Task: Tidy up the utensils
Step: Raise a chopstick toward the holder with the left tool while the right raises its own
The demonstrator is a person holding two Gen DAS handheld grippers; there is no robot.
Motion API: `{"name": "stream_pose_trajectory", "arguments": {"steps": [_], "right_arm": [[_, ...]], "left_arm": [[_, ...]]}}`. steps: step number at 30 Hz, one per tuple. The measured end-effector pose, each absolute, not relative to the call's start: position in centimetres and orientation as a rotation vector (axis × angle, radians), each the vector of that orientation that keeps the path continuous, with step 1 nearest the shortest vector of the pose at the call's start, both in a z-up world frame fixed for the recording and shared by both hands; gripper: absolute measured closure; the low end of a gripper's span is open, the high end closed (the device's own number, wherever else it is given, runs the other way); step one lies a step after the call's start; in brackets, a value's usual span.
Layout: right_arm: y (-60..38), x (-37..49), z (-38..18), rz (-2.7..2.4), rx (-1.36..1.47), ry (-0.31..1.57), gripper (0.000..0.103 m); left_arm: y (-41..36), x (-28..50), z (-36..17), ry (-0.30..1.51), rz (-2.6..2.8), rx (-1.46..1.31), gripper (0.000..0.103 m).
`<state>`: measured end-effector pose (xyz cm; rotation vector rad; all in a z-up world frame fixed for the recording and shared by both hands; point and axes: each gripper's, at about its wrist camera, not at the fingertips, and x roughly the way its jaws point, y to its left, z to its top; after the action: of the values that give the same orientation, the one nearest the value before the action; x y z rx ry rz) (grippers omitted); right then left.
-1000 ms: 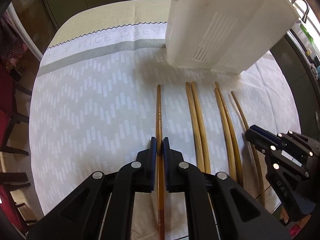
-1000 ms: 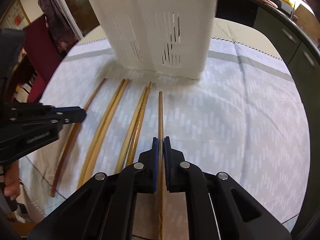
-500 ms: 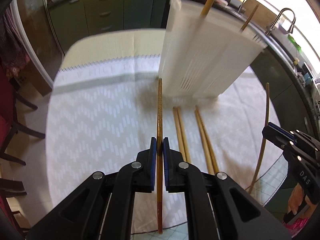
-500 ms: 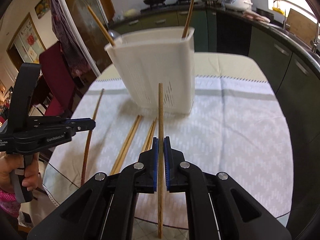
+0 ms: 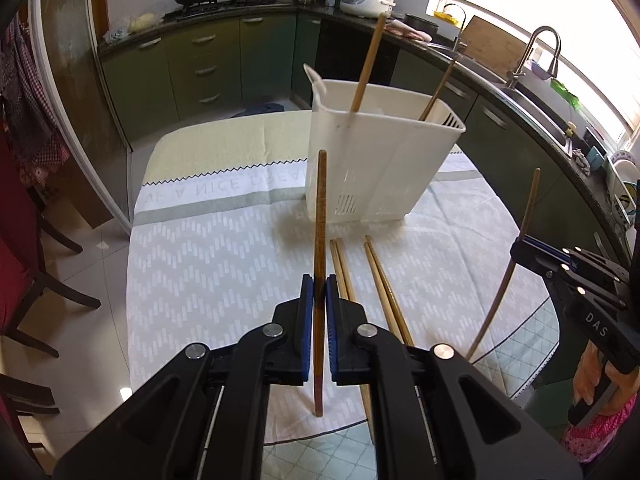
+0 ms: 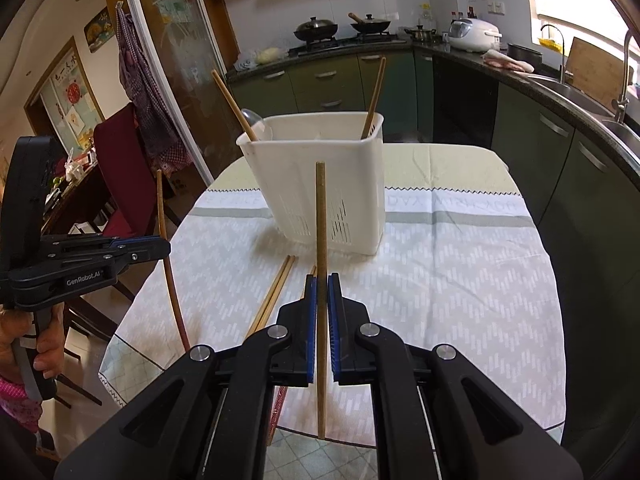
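Note:
My left gripper [image 5: 319, 280] is shut on a dark brown chopstick [image 5: 321, 208], held upright above the table. My right gripper [image 6: 321, 280] is shut on a lighter wooden chopstick [image 6: 320, 220], also upright. Each gripper shows in the other view: the right gripper [image 5: 520, 248] with its chopstick [image 5: 516, 248], the left gripper [image 6: 160, 246] with its chopstick [image 6: 162, 208]. The white utensil holder [image 5: 380, 160] stands on the tablecloth ahead, also in the right wrist view [image 6: 320, 184], with two chopsticks [image 5: 368, 64] leaning in it. Two pairs of chopsticks [image 5: 360, 272] lie on the cloth in front of it.
The round table has a white patterned tablecloth [image 5: 208, 264]. A red chair [image 6: 120, 168] stands at the left side. Green kitchen cabinets [image 5: 208, 64] and a counter with sink [image 5: 536, 80] curve round behind and to the right.
Both grippers have lifted their chopsticks off the table and risen well above it, tilting up so the holder's open top and the kitchen now show.

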<state>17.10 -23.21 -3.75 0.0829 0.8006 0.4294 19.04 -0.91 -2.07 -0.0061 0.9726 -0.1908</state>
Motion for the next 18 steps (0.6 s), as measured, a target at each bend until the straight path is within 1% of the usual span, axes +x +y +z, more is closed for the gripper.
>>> {"name": "stream_pose_trajectory", "arguments": {"steps": [18], "right_arm": [[-23.2,16.6,-2.7,0.447,0.076,0.765,0.097]], "left_arm": [[-1.4,18.0,-0.4,0.924,-0.224,0.008,0.096]]}}
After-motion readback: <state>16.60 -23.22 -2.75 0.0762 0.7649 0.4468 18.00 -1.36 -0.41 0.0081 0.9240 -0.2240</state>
